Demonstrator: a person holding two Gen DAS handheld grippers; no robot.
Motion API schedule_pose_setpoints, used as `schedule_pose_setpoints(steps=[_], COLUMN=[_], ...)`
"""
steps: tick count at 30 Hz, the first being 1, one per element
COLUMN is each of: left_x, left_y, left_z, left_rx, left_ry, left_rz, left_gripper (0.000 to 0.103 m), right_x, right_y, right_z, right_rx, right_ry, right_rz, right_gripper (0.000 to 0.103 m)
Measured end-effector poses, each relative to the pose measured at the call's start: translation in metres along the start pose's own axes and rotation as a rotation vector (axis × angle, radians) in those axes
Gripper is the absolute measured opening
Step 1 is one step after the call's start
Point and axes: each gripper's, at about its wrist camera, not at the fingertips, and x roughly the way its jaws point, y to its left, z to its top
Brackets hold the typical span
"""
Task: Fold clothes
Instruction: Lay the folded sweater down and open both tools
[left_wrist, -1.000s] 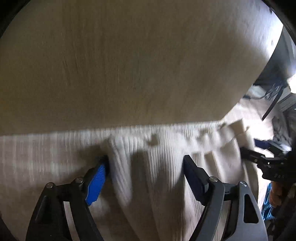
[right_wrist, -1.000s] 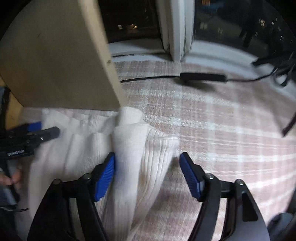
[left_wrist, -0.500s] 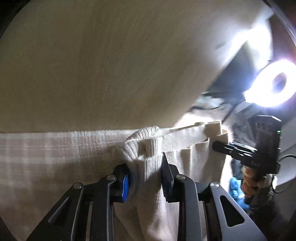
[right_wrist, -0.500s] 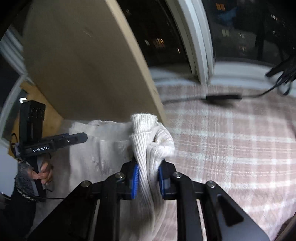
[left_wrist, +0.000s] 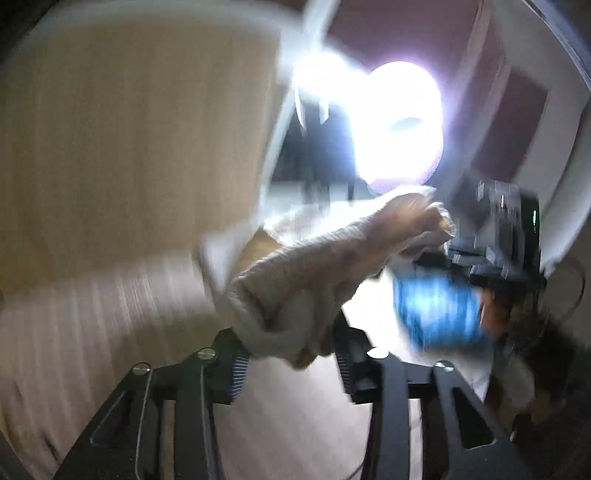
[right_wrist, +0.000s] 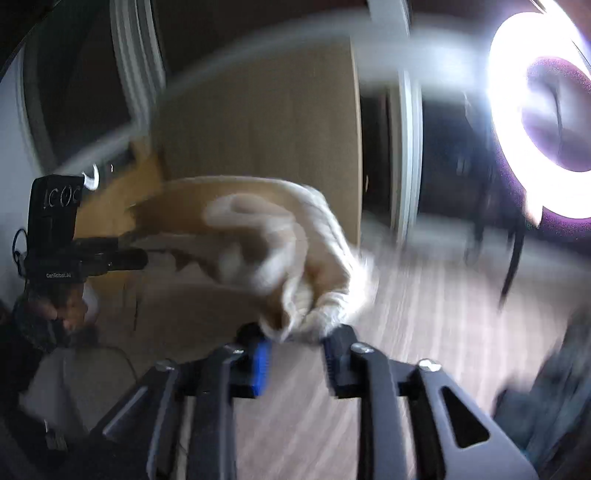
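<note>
Cream ribbed garment (left_wrist: 317, 273) lifted off the checked bedcover (right_wrist: 424, 302), a bunched corner caught in each gripper.

In the left wrist view, left gripper (left_wrist: 291, 354) clamped on a thick wad of the knit, jaws just eased a little wider yet pads pressing the cloth from both sides; fabric stretched up and to the right toward the right gripper (left_wrist: 491, 243), gripped by a hand (left_wrist: 498, 314) beside a blurred blue patch. In the right wrist view, right gripper (right_wrist: 295, 347) likewise closed on a bunch of the garment (right_wrist: 280, 251), jaws also just widened slightly around it; cloth hanging slack in an arc leftward to the left gripper (right_wrist: 129, 254). Tan wooden board (right_wrist: 258, 122) standing behind, ring light (right_wrist: 517, 110) glaring at far right. Heavy motion blur throughout.
</note>
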Motion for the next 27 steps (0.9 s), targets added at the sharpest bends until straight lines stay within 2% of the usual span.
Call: schedule_pose_setpoints(steps=[1,2,4,5,7,9,10,12,16,20,23,24,25,26,27], left_x=[0.018,0.025,0.038,0.038,0.026,0.01,0.01,0.012,0.023,0.015,0.004,0.004,0.003,0.003,0.002], left_y=[0.009,0.022,0.036,0.042,0.045,0.037,0.038,0.039,0.045,0.055,0.067,0.068,0.069,0.07,0.07], left_z=[-0.041,-0.069,-0.112,-0.128,-0.134,-0.136,-0.133,-0.128,-0.123,-0.138,-0.147,-0.148,-0.148,-0.149,-0.148], left_rx=[-0.056,-0.113,-0.241,-0.293,-0.327,-0.299,-0.277,-0.234,-0.171,-0.146,-0.165,-0.163,-0.162,-0.16,-0.157], left_ry=[0.13,0.219,0.327,0.346,0.288,0.236,0.22,0.193,0.175,0.174,0.167,0.167,0.167,0.167,0.165], left_rz=[-0.016,-0.043,-0.066,-0.067,-0.051,-0.029,-0.024,-0.012,0.035,0.039,0.047,0.05,0.053,0.056,0.056], left_gripper=[0.035,0.034,0.021,0.021,0.021,0.021,0.026,0.029,0.029,0.029,0.029,0.029,0.029,0.029,0.029], right_x=[0.009,0.014,0.013,0.007,-0.005,-0.011,-0.011,-0.002,0.047,0.115,0.142,0.149,0.153,0.155,0.154], right_y=[0.0,-0.001,-0.011,-0.017,-0.026,-0.026,-0.024,-0.013,0.046,0.103,0.128,0.134,0.137,0.136,0.133], right_z=[-0.035,-0.066,-0.108,-0.117,-0.122,-0.111,-0.104,-0.089,-0.064,-0.055,-0.058,-0.06,-0.061,-0.062,-0.061], right_rx=[0.004,0.025,0.121,0.186,0.275,0.28,0.276,0.269,0.208,0.119,0.046,0.025,0.014,0.028,0.057], right_ry=[0.099,0.181,0.269,0.274,0.259,0.22,0.209,0.206,0.245,0.349,0.401,0.409,0.417,0.43,0.445], right_rz=[-0.041,-0.062,-0.037,-0.01,0.028,0.012,0.009,0.067,0.257,0.309,0.275,0.251,0.241,0.264,0.31], right_gripper=[0.039,0.039,0.039,0.039,0.039,0.039,0.039,0.039,0.039,0.039,0.039,0.035,0.024,0.003,0.002])
